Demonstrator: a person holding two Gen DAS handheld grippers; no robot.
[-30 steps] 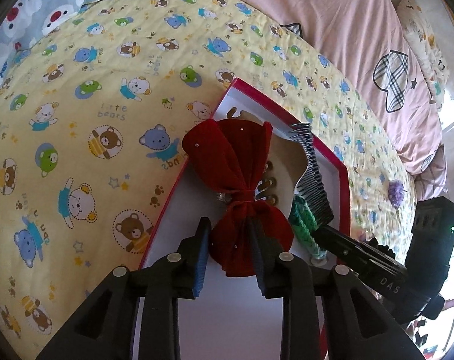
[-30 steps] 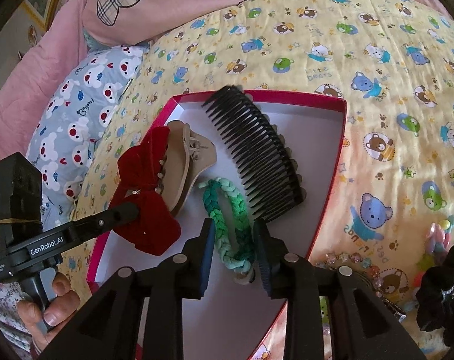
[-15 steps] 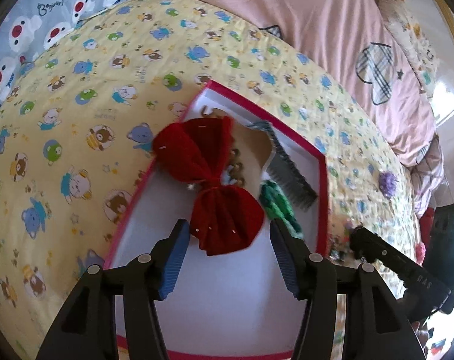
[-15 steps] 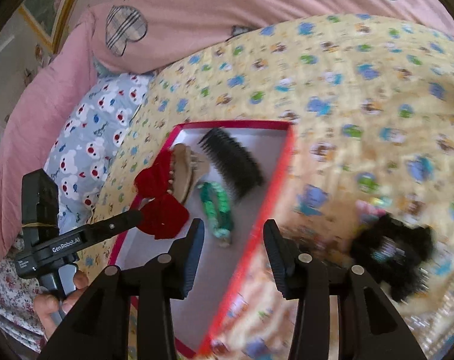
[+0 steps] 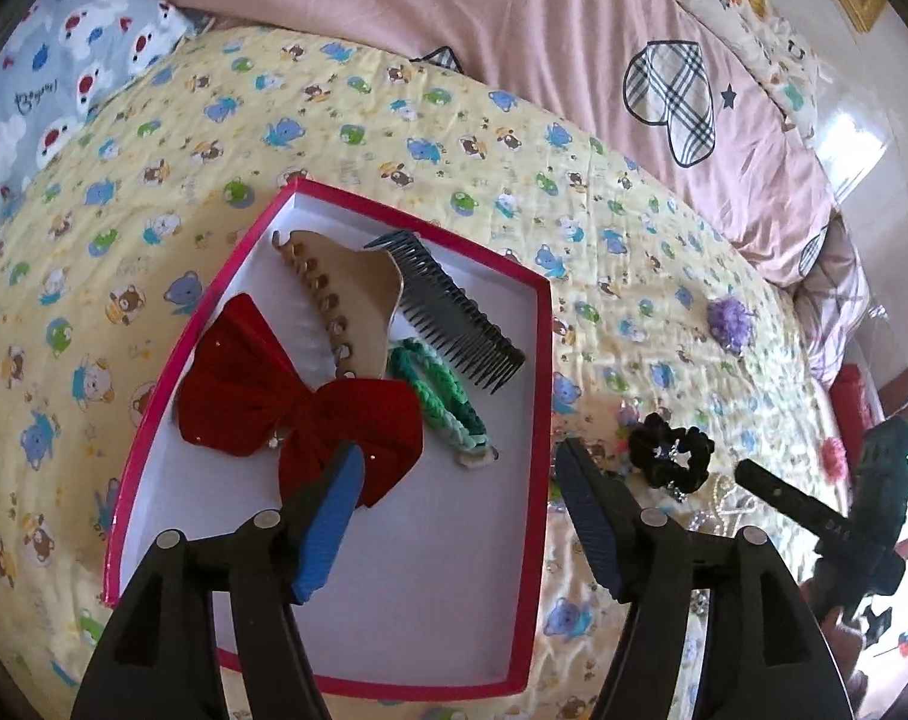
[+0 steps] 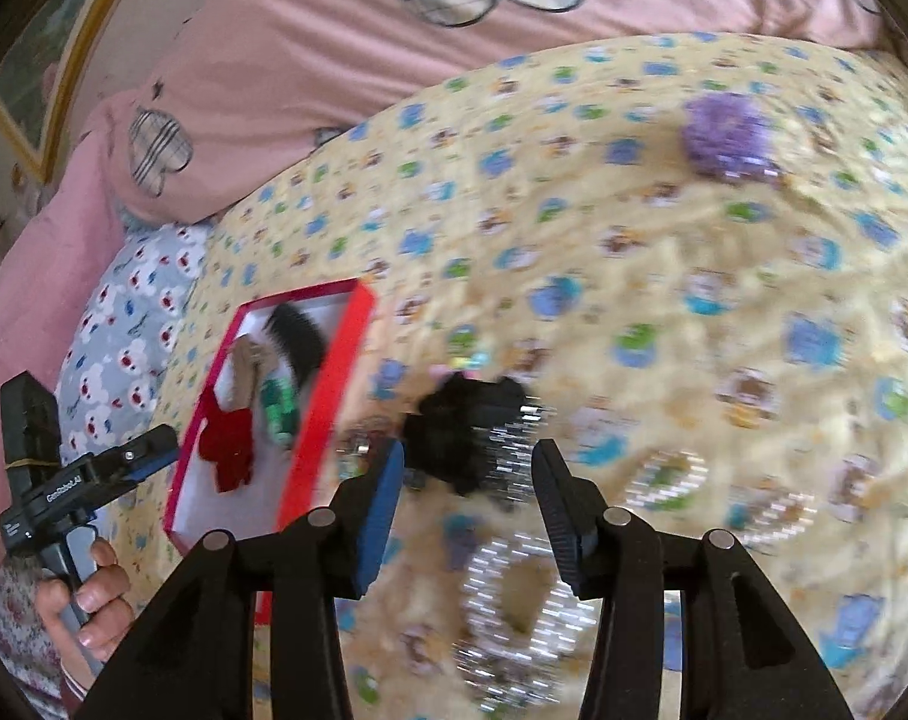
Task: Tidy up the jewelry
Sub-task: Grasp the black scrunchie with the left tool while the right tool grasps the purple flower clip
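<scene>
My left gripper [image 5: 457, 516] has black arms, and its fingers [image 5: 328, 531] carry ribbed blue pads. The box [image 5: 541, 396] under them has a red rim and a white floor. In it lie a deep red velvet bow [image 5: 292, 402], a beige claw clip [image 5: 358, 294], a black comb [image 5: 454, 312] and a braided tie [image 5: 439, 387] in green shading to mint. The quilt [image 5: 124, 180] is pale yellow, printed with brown, blue and green bears. On it sit a black scrunchie [image 5: 670, 456] and a purple pompom [image 5: 730, 324]. The duvet [image 5: 514, 18] is pink with plaid hearts. My right gripper [image 6: 469, 501] is black too, with blue pads.
</scene>
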